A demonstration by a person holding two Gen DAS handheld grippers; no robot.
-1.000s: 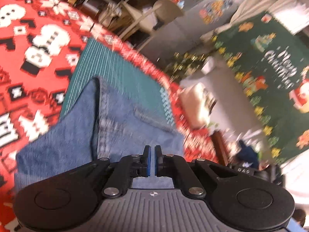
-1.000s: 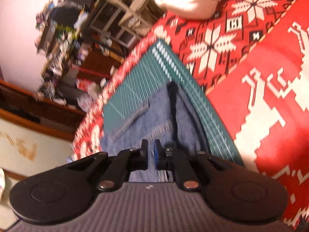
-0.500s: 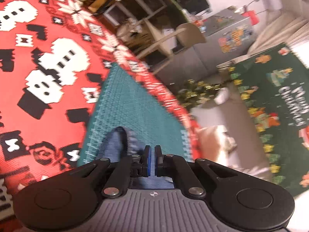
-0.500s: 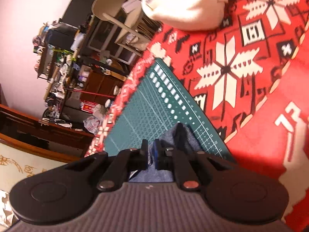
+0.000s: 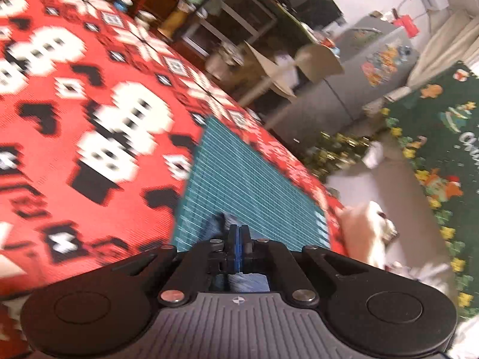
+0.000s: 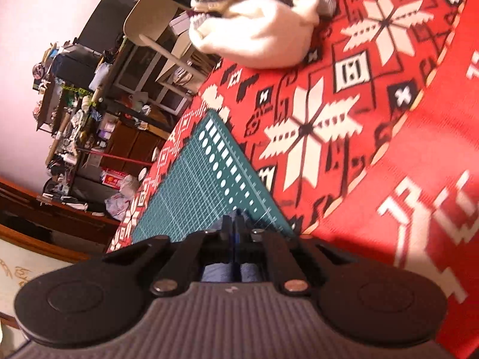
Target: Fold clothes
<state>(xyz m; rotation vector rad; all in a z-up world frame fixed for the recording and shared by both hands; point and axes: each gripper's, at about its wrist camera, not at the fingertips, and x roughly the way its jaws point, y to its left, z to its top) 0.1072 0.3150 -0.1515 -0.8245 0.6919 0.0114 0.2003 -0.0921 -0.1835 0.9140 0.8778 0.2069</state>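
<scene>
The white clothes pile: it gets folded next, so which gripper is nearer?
Right. The right gripper looks along the green mat toward the white clothes pile; the left gripper's view shows no pile.

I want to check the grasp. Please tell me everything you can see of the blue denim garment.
The blue denim garment is mostly hidden behind the tongs. It looks like faded, woven jeans cloth. One bunched fold pokes up beside the shut left tongs; another patch shows at the shut right tongs. Both seem to pinch it. It sits over the green cutting mat.
</scene>
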